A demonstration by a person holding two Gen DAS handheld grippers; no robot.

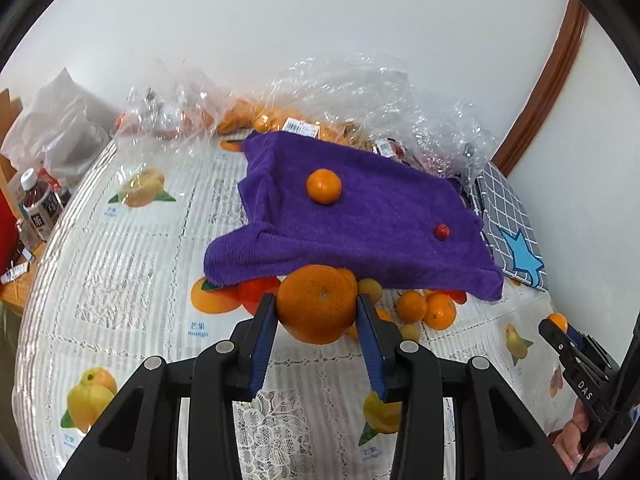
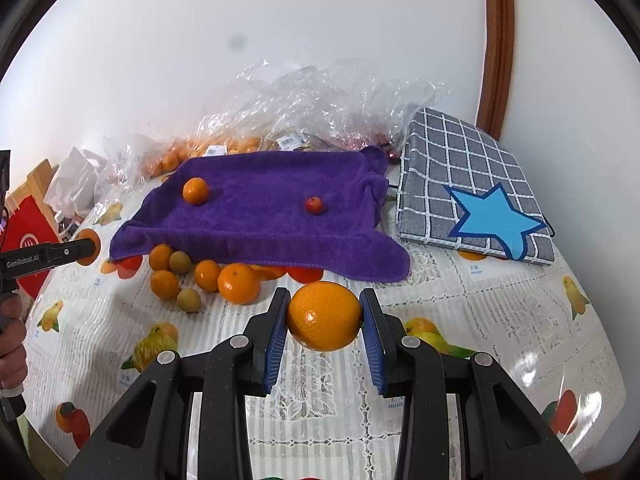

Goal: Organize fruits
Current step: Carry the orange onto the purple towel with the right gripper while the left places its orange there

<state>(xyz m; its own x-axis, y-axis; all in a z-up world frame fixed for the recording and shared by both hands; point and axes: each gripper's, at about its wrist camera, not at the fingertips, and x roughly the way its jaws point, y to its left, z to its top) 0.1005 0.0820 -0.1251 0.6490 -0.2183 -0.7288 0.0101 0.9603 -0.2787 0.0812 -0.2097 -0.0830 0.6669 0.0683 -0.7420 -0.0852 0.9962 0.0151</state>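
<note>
Our left gripper (image 1: 316,306) clamps a large orange (image 1: 317,304), navel toward the camera; our right gripper (image 2: 324,316) pinches a smoother orange (image 2: 324,316), wider than tall. Bare tablecloth (image 2: 500,320) lies open near us. Beyond, loose small oranges (image 2: 208,276) sit half hidden under the purple towel (image 2: 260,216), which carries one mandarin (image 2: 196,191) and a tiny red fruit (image 2: 314,204). Plastic bags (image 2: 312,100) blur the rest.
</note>
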